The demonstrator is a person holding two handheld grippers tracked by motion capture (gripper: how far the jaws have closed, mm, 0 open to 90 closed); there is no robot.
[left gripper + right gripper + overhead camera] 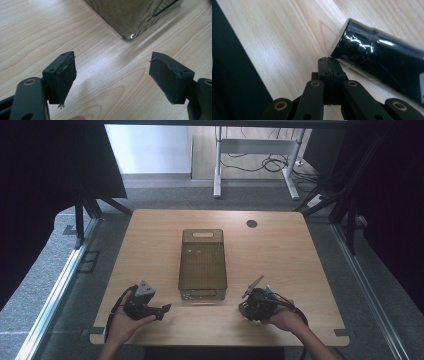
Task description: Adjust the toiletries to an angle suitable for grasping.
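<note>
Beside the right gripper (329,60), jaws pressed together, lies a glossy black tube (382,63), possibly unlabelled. Left gripper (112,75): jaws spread over bare tabletop (37,32) near the tinted bin (135,15).

The right tool (329,60) has its two black jaws pressed flat together with nothing between them, low over the pale wooden tabletop (287,37). Just to its right lies a glossy black cylindrical tube (382,60), its rounded end nearly touching the tips.
</note>
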